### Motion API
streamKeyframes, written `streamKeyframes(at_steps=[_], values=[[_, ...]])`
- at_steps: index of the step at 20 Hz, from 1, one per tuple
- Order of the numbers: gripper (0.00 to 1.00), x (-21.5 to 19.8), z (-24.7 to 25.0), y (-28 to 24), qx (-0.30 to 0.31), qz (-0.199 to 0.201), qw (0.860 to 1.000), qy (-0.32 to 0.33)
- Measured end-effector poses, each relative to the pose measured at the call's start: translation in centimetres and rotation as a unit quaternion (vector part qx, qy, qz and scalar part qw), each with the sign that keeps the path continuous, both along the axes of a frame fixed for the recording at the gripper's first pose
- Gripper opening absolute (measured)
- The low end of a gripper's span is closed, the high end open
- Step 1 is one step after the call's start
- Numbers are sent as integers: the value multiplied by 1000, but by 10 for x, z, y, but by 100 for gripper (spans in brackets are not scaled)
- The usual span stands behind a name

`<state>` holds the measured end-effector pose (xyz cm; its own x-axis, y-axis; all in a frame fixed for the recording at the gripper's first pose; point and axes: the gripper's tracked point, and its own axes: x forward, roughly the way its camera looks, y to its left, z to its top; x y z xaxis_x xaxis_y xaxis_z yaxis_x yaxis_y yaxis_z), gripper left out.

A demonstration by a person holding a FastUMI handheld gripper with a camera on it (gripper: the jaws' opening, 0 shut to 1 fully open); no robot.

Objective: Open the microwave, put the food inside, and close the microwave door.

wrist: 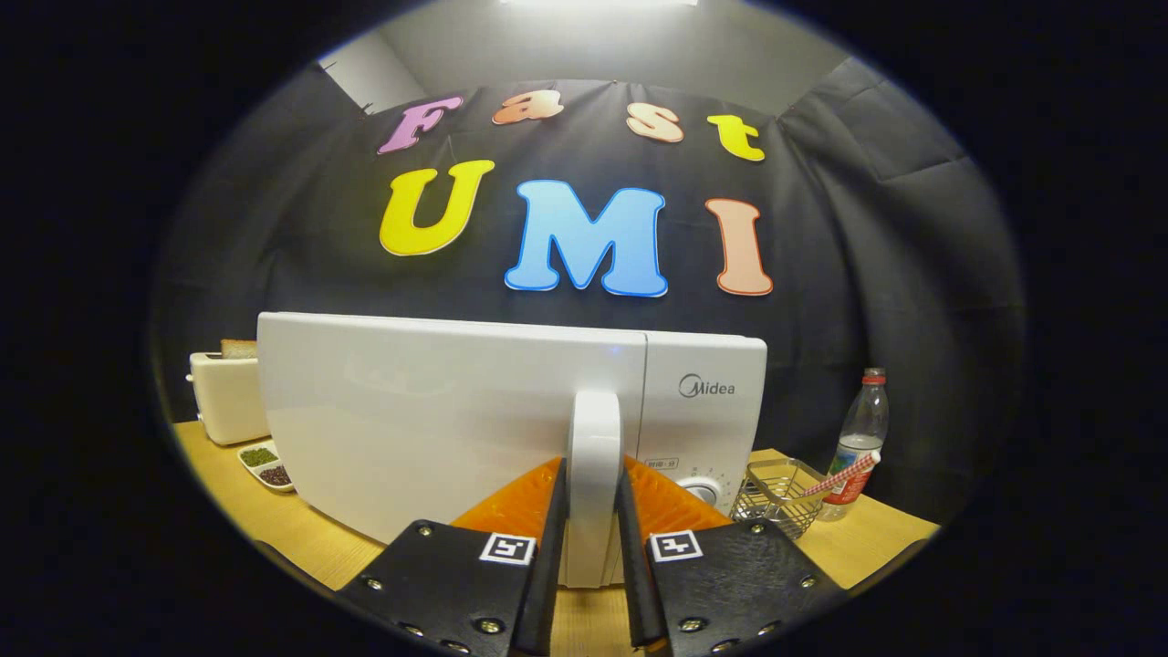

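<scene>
Fingers of the gripper (593, 493) are closed against both sides of the upright white door handle (595, 456) of the microwave (438, 411), which stands on the wooden bench (301, 538) with its door shut. Left of the microwave sit a toaster (224, 397) holding bread and a two-part dish (266, 465); to its right stand a wire basket (776, 497) and a plastic bottle (860, 438).

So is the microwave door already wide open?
No, the microwave door looks shut, with the hand-held gripper closed on its handle.
</scene>
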<state>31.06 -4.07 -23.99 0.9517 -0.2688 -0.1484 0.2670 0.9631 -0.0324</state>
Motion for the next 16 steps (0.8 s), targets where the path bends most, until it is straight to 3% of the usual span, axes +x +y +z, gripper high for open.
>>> streamKeyframes(at_steps=[1, 2, 3, 6, 10, 16], values=[[24, -3, -1, 1, 14, 4, 1000, 3], [24, 0, -1, 0, 26, 2, 1000, 4], [15, -3, -1, 0, 30, 5, 999, 12], [15, -17, 0, 9, 64, 13, 998, 14], [15, -65, 8, 38, 28, 46, 999, 10], [15, -126, 18, 98, 37, 111, 993, 5]])
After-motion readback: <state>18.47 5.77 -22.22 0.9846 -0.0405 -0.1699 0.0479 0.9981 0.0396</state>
